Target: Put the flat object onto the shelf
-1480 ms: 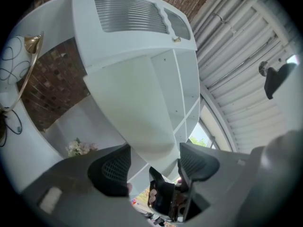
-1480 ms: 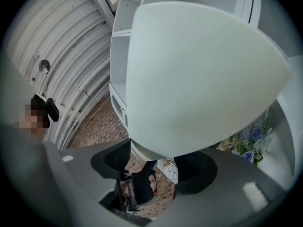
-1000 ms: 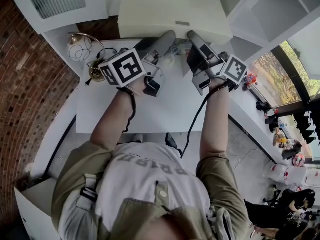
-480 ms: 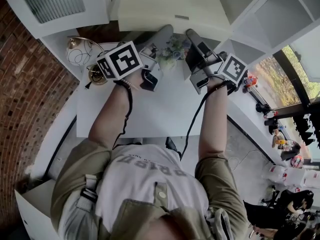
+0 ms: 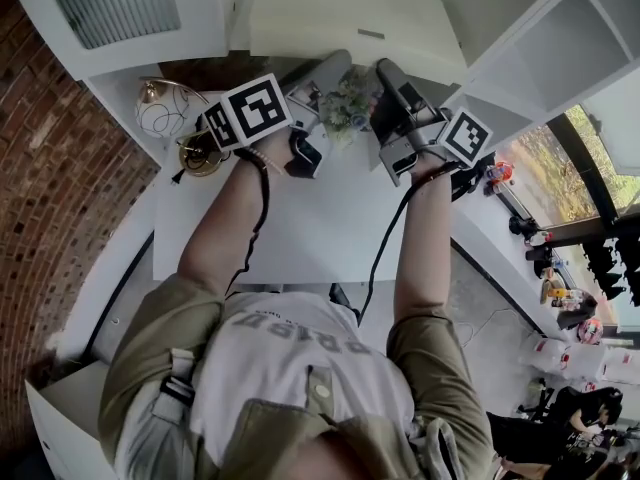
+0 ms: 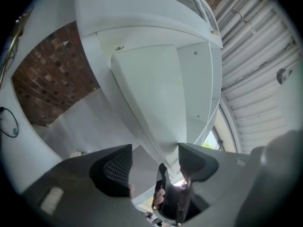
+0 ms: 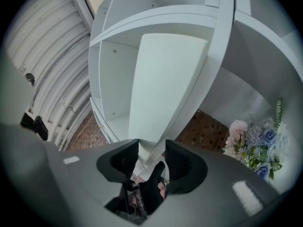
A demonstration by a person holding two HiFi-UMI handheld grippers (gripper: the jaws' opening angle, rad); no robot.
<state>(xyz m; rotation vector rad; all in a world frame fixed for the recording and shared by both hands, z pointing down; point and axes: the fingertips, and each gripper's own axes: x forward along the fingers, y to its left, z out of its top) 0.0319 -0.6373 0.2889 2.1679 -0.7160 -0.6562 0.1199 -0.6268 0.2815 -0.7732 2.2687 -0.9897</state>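
Observation:
The flat object, a cream board [image 5: 350, 13], lies on the white shelf [image 5: 545, 43] above the table; no gripper touches it. In the left gripper view the board [image 6: 151, 93] fills a compartment ahead of my left gripper [image 6: 154, 162], whose jaws stand wide apart and empty. My right gripper [image 7: 151, 157] points up at the same board [image 7: 163, 84]. Its jaws have just been closing, with a gap left and nothing between them. In the head view the left gripper [image 5: 330, 65] and right gripper [image 5: 388, 73] sit side by side just under the board's near edge.
A bunch of pale flowers [image 5: 348, 108] stands on the white table [image 5: 300, 218] between the two grippers and shows at the right gripper view's edge [image 7: 258, 143]. A gold wire lamp [image 5: 165, 108] sits at the table's left. A brick wall [image 5: 50, 188] runs along the left.
Both grippers have drawn back a little from under the board's edge, and the flowers between them now show more fully. The board stays on the shelf.

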